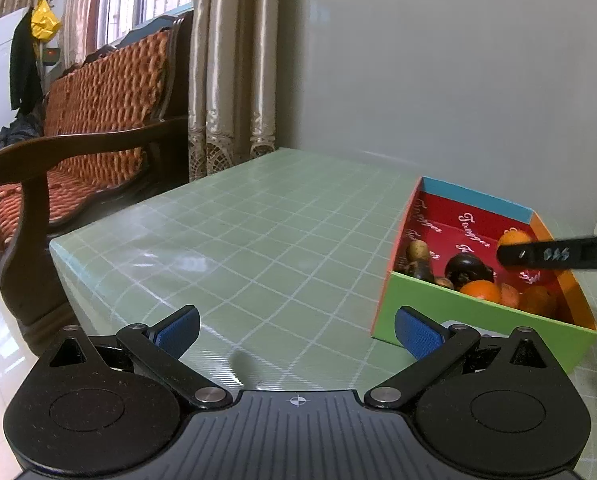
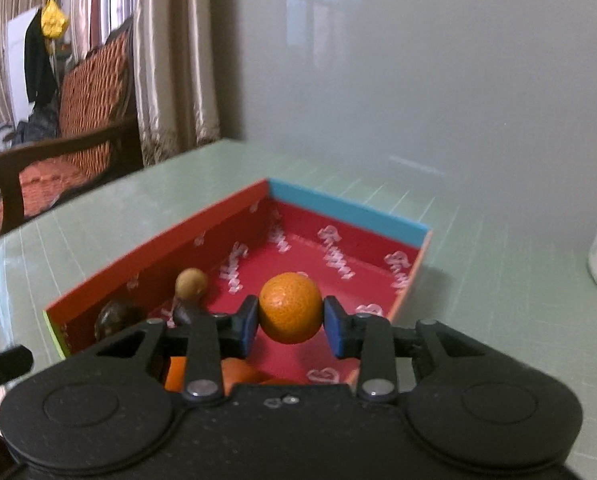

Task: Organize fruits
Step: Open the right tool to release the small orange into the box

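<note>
Right tongs [image 2: 290,326] grip orange [image 2: 289,307] above box [image 2: 354,210]; box holds oranges, dark fruit [image 1: 467,269]. Left tongs [image 1: 297,332] wide, empty, beside box.

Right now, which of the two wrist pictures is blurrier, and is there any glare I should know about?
Right wrist view: motion-smeared, lettering inside the box and the table grid soft, though the orange in the right gripper stays fairly crisp; a faint window reflection shows on the wall. Left wrist view: sharp, with pale glare on the table's near-left corner, and fisheye bending at the edges.
</note>
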A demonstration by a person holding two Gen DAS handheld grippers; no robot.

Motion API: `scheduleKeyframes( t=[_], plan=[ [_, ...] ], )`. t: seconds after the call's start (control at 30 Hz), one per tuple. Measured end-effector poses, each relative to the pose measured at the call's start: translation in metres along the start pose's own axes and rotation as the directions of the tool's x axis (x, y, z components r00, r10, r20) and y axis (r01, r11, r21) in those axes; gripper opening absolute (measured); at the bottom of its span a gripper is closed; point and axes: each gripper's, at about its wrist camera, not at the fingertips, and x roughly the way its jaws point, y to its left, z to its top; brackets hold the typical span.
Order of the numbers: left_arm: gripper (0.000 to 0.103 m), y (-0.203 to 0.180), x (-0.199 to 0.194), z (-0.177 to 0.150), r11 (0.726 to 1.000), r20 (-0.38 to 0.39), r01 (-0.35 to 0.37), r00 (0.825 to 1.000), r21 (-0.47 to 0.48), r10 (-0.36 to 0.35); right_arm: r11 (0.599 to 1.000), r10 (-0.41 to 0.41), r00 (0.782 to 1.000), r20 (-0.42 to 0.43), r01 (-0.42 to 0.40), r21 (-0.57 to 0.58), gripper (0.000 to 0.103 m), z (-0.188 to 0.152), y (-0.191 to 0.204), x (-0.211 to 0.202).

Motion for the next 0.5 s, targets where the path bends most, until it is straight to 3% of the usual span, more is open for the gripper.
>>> scheduleKeyframes(
  t=[0.23, 0.3, 0.37, 0.5],
  plan=[
    [0.103, 0.008, 0.001, 0.001, 1.000, -0.009, 0.009, 1.000, -0.011, -0.009, 1.000, -0.002, 1.000, -0.005, 0.002, 0.010, 0.037, -0.006, 0.009, -0.007],
    [0.103, 0.008, 0.001, 0.000, 1.000, -0.012, 0.012, 1.000, -0.011, -0.012, 0.999, -0.008, 1.000, 0.014, 0.008, 0.033, 0.044, -0.006, 0.006, -0.013],
    [0.103, 0.007, 0.002, 0.001, 1.000, -0.015, 0.019, 1.000, -0.008, -0.019, 0.998, -0.019, 0.999, 0.041, 0.016, 0.064, 0.068, -0.007, 0.002, -0.023],
    [0.103, 0.001, 0.000, 0.000, 1.000, -0.015, 0.028, 0.999, 0.005, -0.028, 0.994, -0.065, 0.994, 0.083, 0.057, 0.094, 0.072, -0.011, -0.003, -0.046]
  ],
)
